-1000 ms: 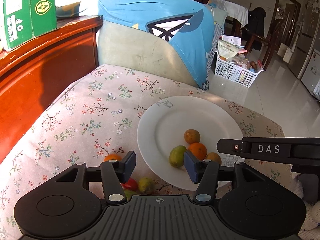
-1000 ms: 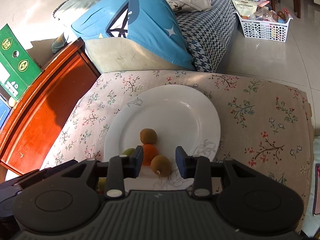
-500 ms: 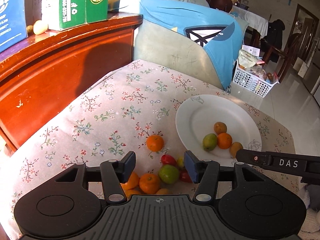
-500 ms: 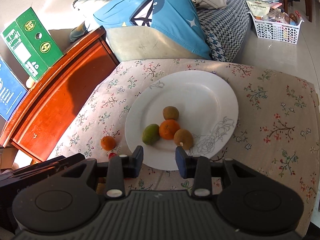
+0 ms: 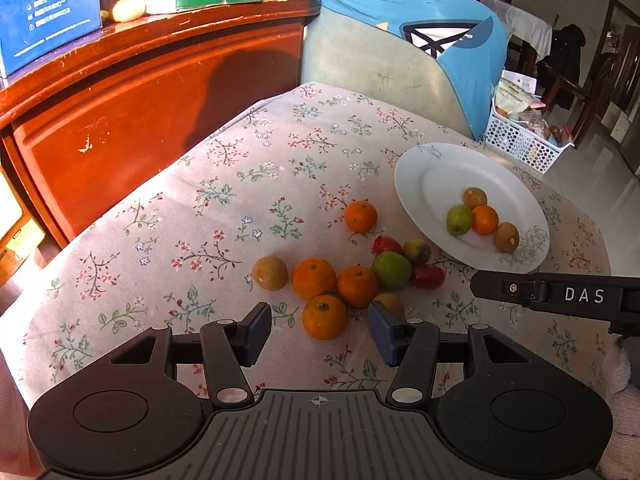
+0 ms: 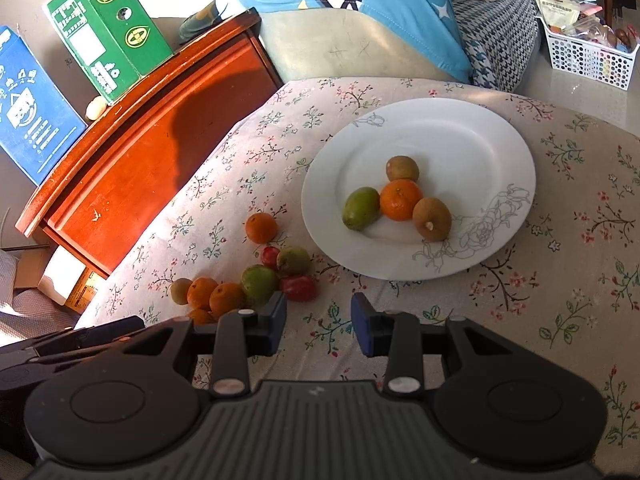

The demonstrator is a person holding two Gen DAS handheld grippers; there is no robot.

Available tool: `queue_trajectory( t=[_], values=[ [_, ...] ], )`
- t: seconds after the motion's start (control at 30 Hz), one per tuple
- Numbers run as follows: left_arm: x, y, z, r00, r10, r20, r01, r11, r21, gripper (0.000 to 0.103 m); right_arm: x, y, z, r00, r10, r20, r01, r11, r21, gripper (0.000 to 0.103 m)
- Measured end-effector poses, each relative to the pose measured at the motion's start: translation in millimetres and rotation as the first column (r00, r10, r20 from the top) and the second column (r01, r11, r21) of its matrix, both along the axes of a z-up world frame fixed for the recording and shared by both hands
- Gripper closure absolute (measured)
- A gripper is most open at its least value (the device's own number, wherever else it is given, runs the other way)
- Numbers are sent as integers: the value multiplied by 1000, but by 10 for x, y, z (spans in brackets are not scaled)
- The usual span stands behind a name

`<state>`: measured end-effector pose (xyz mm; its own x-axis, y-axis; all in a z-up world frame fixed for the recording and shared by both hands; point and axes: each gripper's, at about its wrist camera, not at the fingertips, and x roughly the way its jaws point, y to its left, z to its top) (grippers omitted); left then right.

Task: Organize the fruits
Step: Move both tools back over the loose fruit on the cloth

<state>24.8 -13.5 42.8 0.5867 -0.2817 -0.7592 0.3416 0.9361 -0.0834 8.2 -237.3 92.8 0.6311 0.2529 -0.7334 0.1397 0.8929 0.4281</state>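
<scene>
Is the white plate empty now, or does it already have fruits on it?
Not empty. The white plate holds four fruits: a green one, an orange and two brown ones; most of it is bare.

the flowered cloth (image 5: 168,216) lies bare on the side toward the wooden cabinet (image 5: 152,92), which walls off that edge. a heap of loose fruit (image 5: 340,276) crowds the middle, just beside the white plate (image 6: 480,136). the plate's far half is bare; four fruits (image 6: 400,200) fill its near part. right of the plate the cloth is open. a cushioned seat (image 6: 360,48) blocks the far edge.
</scene>
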Motion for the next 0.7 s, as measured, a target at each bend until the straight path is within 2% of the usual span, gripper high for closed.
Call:
queue_trajectory(
  t=[0.2, 0.7],
  values=[
    [-14, 17, -108, 1000, -6, -6, 6, 1000, 14, 52, 40, 133, -76, 999, 32, -5, -32, 999, -17, 66],
    [122, 24, -273, 1000, 21, -15, -22, 999, -31, 55, 294, 292, -248, 999, 28, -18, -29, 998, -62, 66]
  ],
)
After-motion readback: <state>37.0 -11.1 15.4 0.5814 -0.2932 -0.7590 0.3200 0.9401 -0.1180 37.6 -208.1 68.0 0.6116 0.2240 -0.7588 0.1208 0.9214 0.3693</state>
